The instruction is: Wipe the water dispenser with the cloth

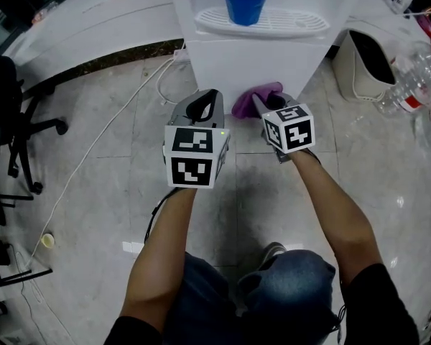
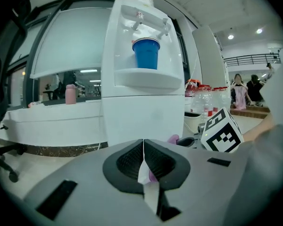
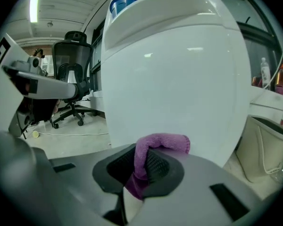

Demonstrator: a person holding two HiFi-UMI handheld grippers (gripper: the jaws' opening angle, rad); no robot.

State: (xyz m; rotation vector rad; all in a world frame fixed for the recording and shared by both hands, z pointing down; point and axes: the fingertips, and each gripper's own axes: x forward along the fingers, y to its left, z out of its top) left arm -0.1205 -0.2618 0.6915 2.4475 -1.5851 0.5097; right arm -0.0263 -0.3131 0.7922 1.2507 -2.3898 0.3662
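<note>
- Purple cloth (image 3: 153, 152) sits pinched between the right gripper's (image 3: 140, 167) jaws. Its folded end pokes forward at the water dispenser's (image 3: 179, 74) lower front panel, near the bottom edge.
- Left gripper (image 2: 143, 157), jaws pressed together on nothing, hovers just beside the right one, facing that panel.
- Blue cup (image 1: 246, 2) stands on the drip tray (image 1: 294, 24) above.

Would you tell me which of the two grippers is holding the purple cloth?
The right gripper, shut on the cloth; the left gripper has its jaws closed on nothing.
</note>
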